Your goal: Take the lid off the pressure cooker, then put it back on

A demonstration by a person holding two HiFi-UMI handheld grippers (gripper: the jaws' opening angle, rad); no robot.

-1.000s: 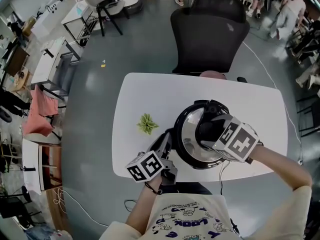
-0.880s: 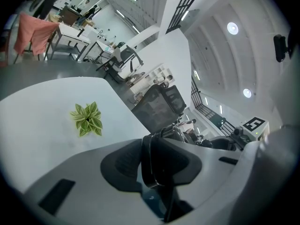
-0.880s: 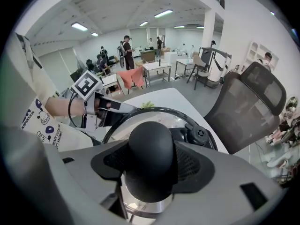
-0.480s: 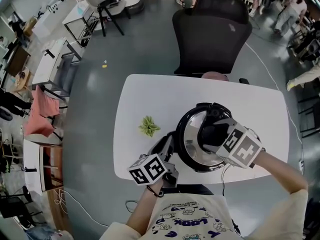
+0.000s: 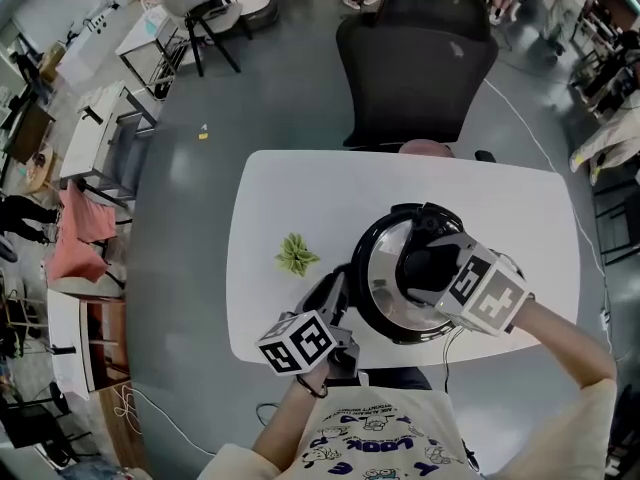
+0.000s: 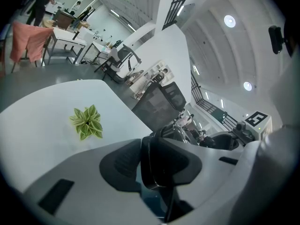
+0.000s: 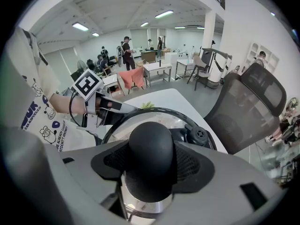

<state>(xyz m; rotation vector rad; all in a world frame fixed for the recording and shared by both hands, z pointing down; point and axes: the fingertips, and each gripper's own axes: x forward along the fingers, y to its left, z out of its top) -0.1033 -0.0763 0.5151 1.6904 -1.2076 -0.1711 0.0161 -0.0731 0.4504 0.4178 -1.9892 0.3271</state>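
Observation:
The pressure cooker [image 5: 385, 303] stands on the white table [image 5: 300, 188], near its front edge. Its shiny lid [image 5: 383, 268] with a black rim lies on top of the pot. My right gripper [image 5: 427, 266] reaches down from the right and is shut on the lid's round black knob [image 7: 151, 156], which fills the gap between the jaws. A small black valve [image 7: 198, 135] sits on the lid just beyond the knob. My left gripper [image 5: 338, 288] comes in from the front left and is shut on the cooker's black side handle [image 6: 159, 165].
A small green plant [image 5: 296, 251] lies on the table to the left of the cooker. A black office chair [image 5: 415, 63] stands behind the table's far edge. A thin cable [image 5: 446, 344] hangs over the front edge below the cooker.

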